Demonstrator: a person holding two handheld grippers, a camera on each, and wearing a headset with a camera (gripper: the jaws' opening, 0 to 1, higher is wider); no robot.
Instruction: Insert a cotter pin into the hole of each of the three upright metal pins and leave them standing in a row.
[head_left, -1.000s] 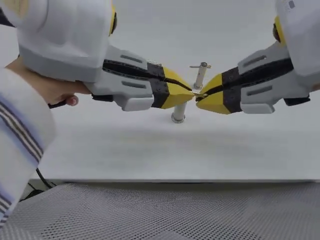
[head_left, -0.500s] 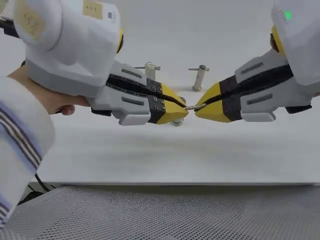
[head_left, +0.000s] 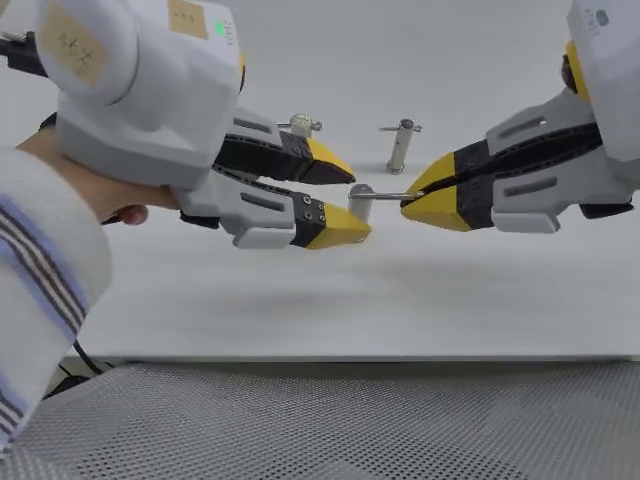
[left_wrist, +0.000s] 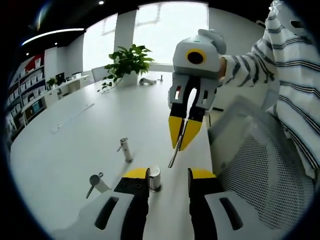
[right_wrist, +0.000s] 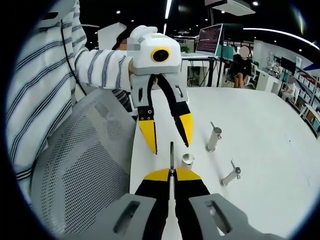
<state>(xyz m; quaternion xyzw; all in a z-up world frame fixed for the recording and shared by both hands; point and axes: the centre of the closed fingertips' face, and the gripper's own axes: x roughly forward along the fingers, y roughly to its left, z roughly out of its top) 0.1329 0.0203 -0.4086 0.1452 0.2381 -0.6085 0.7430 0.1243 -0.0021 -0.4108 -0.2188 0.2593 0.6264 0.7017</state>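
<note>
Striped sleeve (head_left: 40, 270): it is showing at the far left of the head view.
Hand (head_left: 100, 185): it is holding the white body of the left gripper.
Left gripper (head_left: 350, 200): it is pointing to the right. Its two yellow jaws are standing wide apart, one above the other. They are gripping nothing.
Back left pin (head_left: 300, 124): its top is peeking out behind the left gripper, farther back on the table. A thin cross pin (head_left: 284, 123) is going through its top.
Near metal pin (head_left: 360, 191): it is standing on the table, and its top is sitting in the gap between the left gripper's open jaws. In the left gripper view it is closer to one jaw than to the other. I cannot tell if a jaw is touching it.
Cotter pin (head_left: 385, 195): it is lying level in the air, with one end pinched by the right gripper. Its free end is pointing at the top of the near metal pin. In the right gripper view it is running just beside that pin, not through it.
Back right pin (head_left: 398, 150): it is standing farther back and leaning a little. A second cross pin (head_left: 388, 129) is going through its top.
Right gripper (head_left: 410, 196): it is pointing to the left. Its jaws are pressed together on the cotter pin.
White table (head_left: 300, 300): it is holding all three metal pins.
Grey mesh (head_left: 330, 420): it is lying below the table's near edge.
</note>
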